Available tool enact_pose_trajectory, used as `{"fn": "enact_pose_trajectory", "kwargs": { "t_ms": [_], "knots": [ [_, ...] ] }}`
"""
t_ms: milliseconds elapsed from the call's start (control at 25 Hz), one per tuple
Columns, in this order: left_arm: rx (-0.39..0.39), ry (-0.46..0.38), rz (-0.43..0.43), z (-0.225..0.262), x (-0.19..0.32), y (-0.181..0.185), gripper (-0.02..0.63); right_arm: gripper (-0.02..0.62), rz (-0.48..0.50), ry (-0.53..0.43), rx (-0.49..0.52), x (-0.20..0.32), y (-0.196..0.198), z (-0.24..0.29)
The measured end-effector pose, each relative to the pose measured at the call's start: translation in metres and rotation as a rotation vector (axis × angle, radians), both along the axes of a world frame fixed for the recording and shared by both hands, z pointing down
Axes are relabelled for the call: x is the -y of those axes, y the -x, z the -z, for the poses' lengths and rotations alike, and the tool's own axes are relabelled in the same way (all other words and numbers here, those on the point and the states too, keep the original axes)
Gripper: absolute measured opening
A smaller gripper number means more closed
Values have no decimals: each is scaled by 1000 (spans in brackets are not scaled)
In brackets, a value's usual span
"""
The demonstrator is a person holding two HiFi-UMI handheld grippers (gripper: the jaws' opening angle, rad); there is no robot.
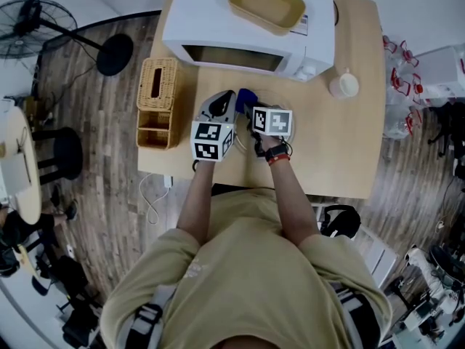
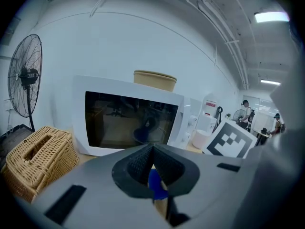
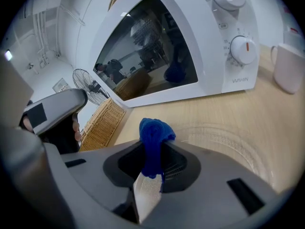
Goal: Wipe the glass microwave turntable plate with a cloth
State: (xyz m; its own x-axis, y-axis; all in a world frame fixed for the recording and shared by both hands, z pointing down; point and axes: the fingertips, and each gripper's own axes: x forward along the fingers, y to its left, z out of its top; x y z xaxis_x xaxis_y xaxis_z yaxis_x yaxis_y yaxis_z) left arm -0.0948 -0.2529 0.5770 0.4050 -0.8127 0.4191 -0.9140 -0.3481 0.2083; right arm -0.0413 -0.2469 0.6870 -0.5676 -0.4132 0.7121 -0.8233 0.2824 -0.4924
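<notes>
We've got the right gripper (image 3: 153, 149) clamped on the blue cloth (image 3: 155, 132) just over the glass plate (image 3: 238, 142), which lies flat on the counter (image 1: 341, 144) in front of the microwave (image 1: 247, 27) — left gripper (image 2: 152, 151) just beside it, jaws together, a bit of blue in the gap behind them.

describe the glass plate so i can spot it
Find the white microwave at the far edge of the table. On the wood just before its door lies the glass plate: flat, clear and ringed, unlike the wicker box and white mug flanking it.
</notes>
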Motion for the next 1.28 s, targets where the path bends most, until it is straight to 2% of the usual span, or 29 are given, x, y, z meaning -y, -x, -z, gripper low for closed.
{"fn": "enact_pose_trajectory", "kwargs": {
  "t_ms": [400,1280],
  "knots": [
    [8,22,8,-11,-1,-6,18,92,16,-9,-48,1,-7,-11],
    [15,32,-53,-16,-1,-35,18,92,-21,-3,-28,1,-31,-14]
  ]
}}
